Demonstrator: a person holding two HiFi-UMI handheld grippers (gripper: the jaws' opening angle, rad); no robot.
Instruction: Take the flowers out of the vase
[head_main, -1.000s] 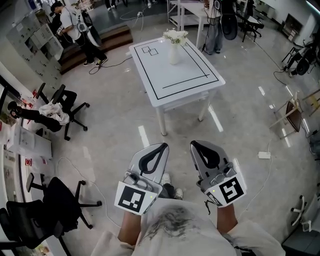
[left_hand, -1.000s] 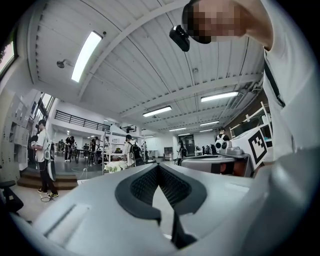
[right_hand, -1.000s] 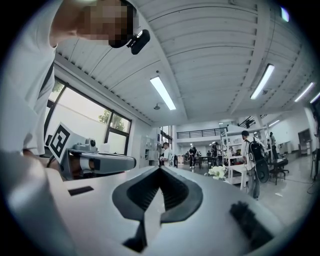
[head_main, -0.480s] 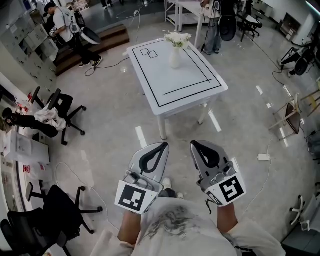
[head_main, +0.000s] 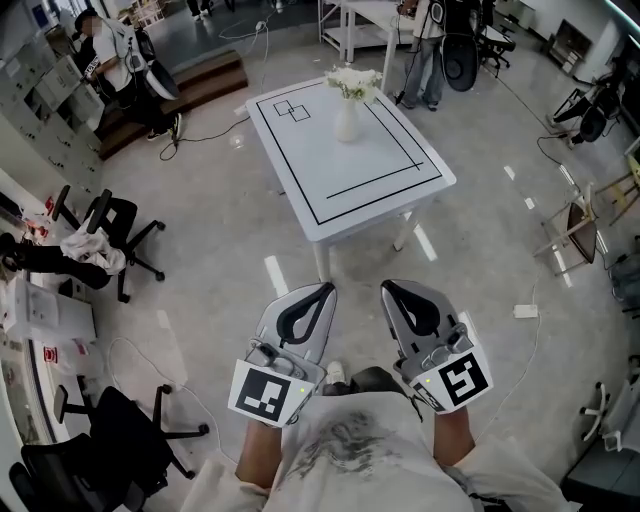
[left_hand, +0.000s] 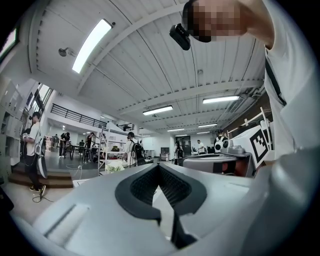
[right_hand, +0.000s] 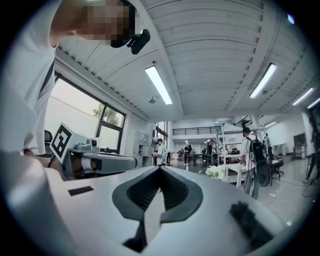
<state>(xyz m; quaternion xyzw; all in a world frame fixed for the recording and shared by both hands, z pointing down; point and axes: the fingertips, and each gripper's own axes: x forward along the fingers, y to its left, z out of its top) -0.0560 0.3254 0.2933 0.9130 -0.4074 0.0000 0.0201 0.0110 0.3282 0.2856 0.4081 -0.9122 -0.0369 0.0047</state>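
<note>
both tongs are shut tight with nothing in them. left tongs (head_main: 322, 292) and right tongs (head_main: 390, 289) sit side by side low in the head view, pointing level toward the bench (head_main: 385, 175), and each gripper view shows its dark pads meeting at the tips. neither touches anything. the flowers (head_main: 352, 81) are in the white vase (head_main: 346, 121), which stands well apart from the tongs on the far half of the bench, inside the black outline and near the two small squares (head_main: 296, 107) drawn on top. bare grey floor (head_main: 230, 250) lies between the tongs and the bench. off to the left there's an office chair (head_main: 112, 222) with cloth dumped on it and another chair (head_main: 105, 440) closer in. a cable (head_main: 215, 130) trails on the floor by the steps, a person (head_main: 100, 55) stands far left and another (head_main: 425, 50) behind the bench by a white rack (head_main: 350, 25). the vase is upright, so its long axis runs straight up, with the white blooms bunched at the top.
</note>
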